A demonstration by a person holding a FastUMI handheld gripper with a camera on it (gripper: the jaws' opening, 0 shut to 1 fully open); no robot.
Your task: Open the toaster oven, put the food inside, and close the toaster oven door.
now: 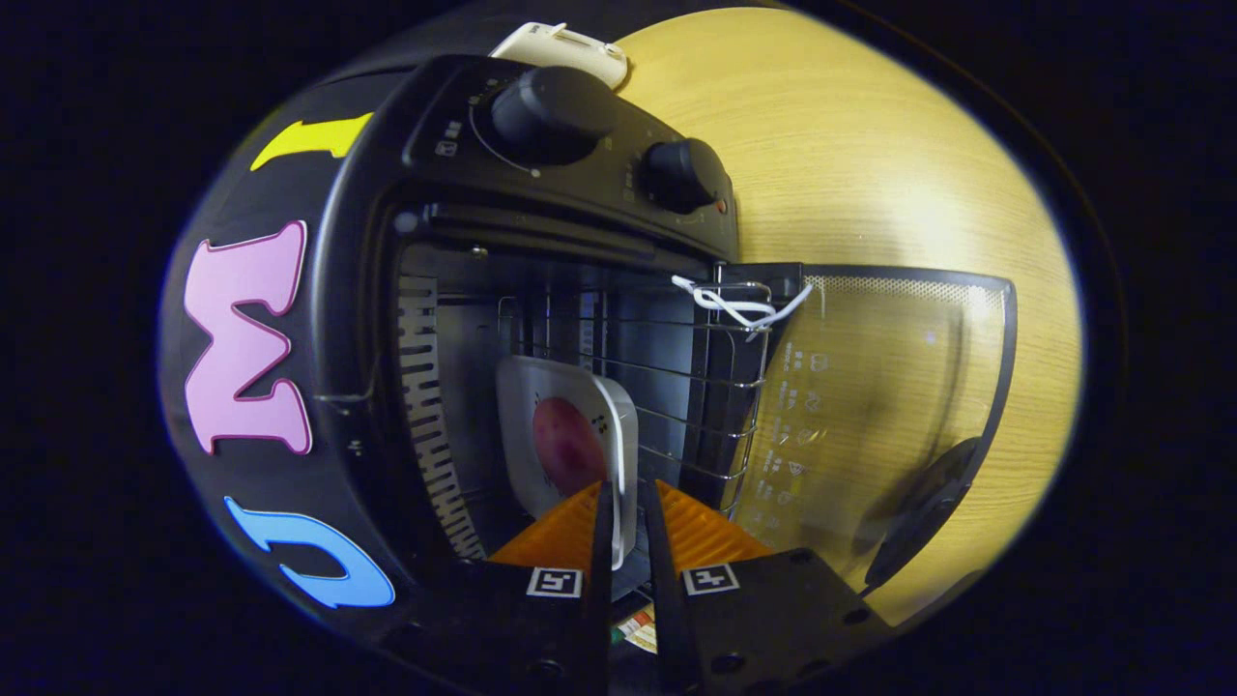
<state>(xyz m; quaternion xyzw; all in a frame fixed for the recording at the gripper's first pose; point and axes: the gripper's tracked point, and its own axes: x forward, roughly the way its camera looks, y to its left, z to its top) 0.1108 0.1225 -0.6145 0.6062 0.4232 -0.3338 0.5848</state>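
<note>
Claw (625,498) pinching tray (565,387) edge, food (565,445) half-hidden

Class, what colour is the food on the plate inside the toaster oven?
Dark reddish-purple, seen in the gripper view: the food lies on a white plate gripped by the claw.

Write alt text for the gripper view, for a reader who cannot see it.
A white tray carrying a reddish piece of food sits on the wire rack inside an open black toaster oven, and the gripper has its fingers nearly closed at the tray's near edge. The glass door hangs open over a wooden table.
</note>
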